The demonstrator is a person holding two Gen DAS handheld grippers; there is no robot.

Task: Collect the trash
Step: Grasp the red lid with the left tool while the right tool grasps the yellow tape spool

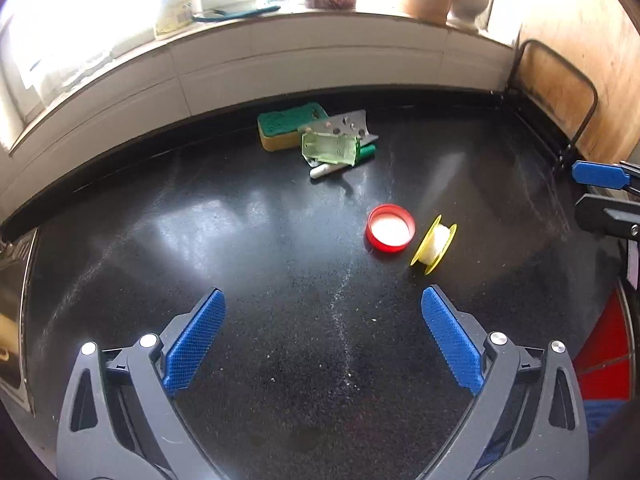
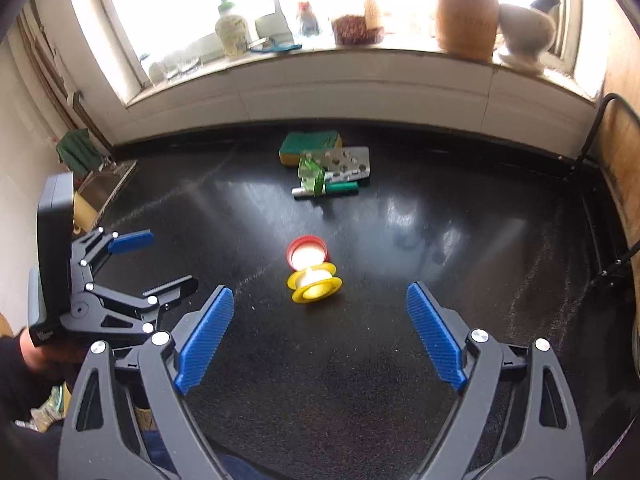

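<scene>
From the left wrist, the left hand-held gripper (image 1: 323, 334) stands wide and empty above the black speckled counter (image 1: 240, 360); a red plastic lid (image 1: 390, 230) and yellow tape spool (image 1: 434, 244) lie ahead, slightly right. From the right wrist, the right hand-held gripper (image 2: 320, 328) gapes wide, empty, the spool just ahead between its fingers' line, the lid touching behind it.

One sponge (image 1: 288, 126), one red lid (image 1: 390, 229), one spool (image 1: 434, 244)

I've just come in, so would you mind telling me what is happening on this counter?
A person holds two tongs over the black counter to collect trash. The left tongs and the right tongs are both open and empty. A red cap and yellow spool lie nearest; a sponge and wrappers lie by the wall.
</scene>
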